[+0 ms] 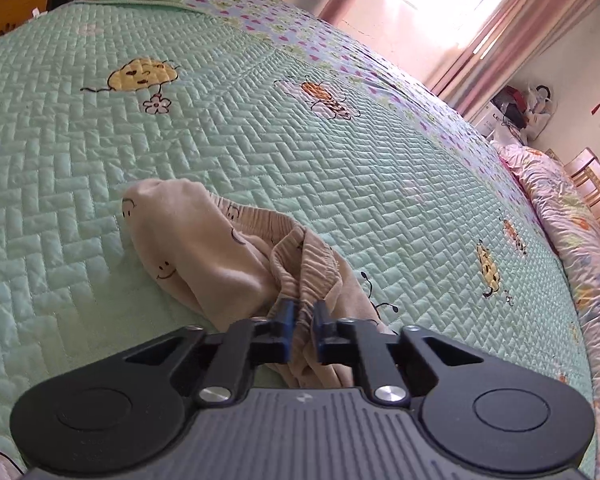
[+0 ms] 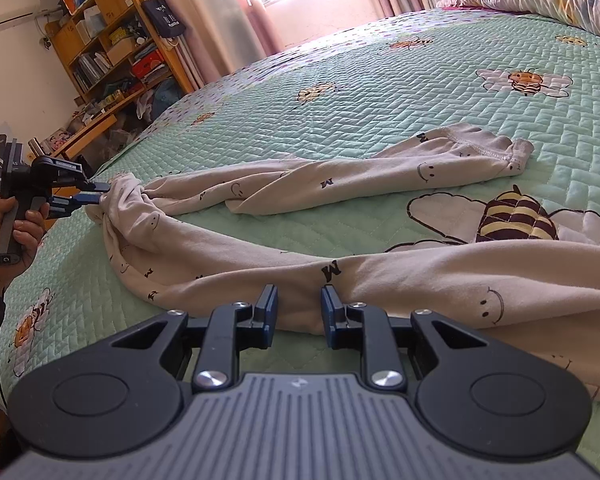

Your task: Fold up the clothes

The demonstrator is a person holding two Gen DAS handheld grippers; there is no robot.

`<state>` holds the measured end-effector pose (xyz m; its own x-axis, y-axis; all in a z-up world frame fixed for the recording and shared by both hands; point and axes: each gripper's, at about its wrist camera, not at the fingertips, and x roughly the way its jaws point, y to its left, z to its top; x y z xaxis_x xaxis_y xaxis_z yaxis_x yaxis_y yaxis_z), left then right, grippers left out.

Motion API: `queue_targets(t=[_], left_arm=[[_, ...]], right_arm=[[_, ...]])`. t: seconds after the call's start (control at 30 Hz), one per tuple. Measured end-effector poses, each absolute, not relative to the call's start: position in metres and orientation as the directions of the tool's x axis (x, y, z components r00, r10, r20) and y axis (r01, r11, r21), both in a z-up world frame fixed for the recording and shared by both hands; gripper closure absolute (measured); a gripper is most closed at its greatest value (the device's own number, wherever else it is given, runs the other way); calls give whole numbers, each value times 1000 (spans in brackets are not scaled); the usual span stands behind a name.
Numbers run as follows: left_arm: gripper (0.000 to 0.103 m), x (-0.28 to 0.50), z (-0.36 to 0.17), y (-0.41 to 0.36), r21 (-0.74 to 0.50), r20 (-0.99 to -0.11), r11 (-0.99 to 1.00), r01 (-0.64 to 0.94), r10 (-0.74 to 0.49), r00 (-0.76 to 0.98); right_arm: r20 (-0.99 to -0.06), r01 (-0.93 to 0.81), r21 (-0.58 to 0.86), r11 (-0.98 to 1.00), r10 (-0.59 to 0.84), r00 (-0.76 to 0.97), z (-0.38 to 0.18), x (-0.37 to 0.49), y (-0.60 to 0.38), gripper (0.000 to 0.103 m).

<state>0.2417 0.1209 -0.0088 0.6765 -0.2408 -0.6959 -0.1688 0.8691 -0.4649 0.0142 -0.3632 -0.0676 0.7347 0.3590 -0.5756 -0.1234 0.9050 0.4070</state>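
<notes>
On a bed spread with a green quilt (image 2: 380,92), a pair of beige trousers (image 2: 284,188) printed with smiley faces and letters lies crumpled and not yet folded. At far left in the right wrist view, the left gripper (image 2: 100,194), held in a person's hand (image 2: 16,236), has its fingers closed tight on the bunched waist end. The left wrist view confirms it: the left gripper (image 1: 306,306) pinches the gathered elastic waistband (image 1: 300,264) directly between its fingertips, with the rest of the cloth heaped just ahead and to the left of them.

From that pinched end the trousers run rightward as two long legs. One leg stretches away toward the far right, its hemmed cuff (image 2: 512,156) lying well beyond both sets of fingers. The other leg sweeps across just in front of the right gripper (image 2: 299,300), its long axis crossing the fingers almost square.

The right gripper stands partly open; the near leg lies between and just beyond its fingertips, but whether the pads press on it cannot be told, and it likely holds nothing yet. It is the nearer hand to that leg, and probably needs only to ease forward and close, so that both hands can pull the garment flat.
</notes>
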Motion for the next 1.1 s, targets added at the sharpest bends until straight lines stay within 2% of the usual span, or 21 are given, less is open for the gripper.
queue_targets(t=[0.17, 0.27, 0.43, 0.53, 0.63, 0.73, 0.77, 0.83, 0.93, 1.03, 1.1], left_arm=[[100, 234, -2, 116, -411, -707, 891, -193, -177, 685], [101, 217, 18, 112, -396, -680, 900, -181, -155, 716], [101, 141, 80, 129, -500, -532, 860, -104, -211, 820], [100, 73, 99, 162, -590, -455, 798, -119, -207, 866], [101, 10, 90, 196, -592, -499, 762, -263, -90, 862], [99, -31, 56, 228, -492, -654, 728, -478, 54, 755], [99, -39, 43, 236, -458, -704, 713, -531, 74, 706], [99, -54, 22, 249, -468, -742, 671, -575, 55, 668], [98, -61, 9, 246, -462, -752, 685, -563, 35, 658], [82, -52, 9, 222, -444, -739, 764, -468, -16, 674], [75, -45, 7, 202, -415, -724, 825, -383, -44, 688]], right_arm=[[-577, -123, 403, 907, 356, 735, -67, 14, -363, 77], [-581, -120, 396, 911, 349, 735, -66, 13, -363, 77], [-589, -110, 381, 918, 333, 736, -62, 9, -362, 77], [-584, -107, 384, 917, 331, 741, -60, 4, -363, 77], [-577, -107, 391, 914, 334, 746, -59, 1, -363, 75], [-574, -112, 392, 913, 338, 746, -59, 0, -362, 72], [-574, -114, 391, 913, 339, 745, -58, 1, -361, 72], [-573, -120, 389, 913, 342, 744, -56, 0, -359, 71], [-569, -135, 378, 916, 345, 747, -50, -5, -354, 71], [-564, -145, 369, 918, 346, 750, -44, -11, -348, 70], [-564, -155, 360, 920, 346, 750, -40, -15, -344, 70]])
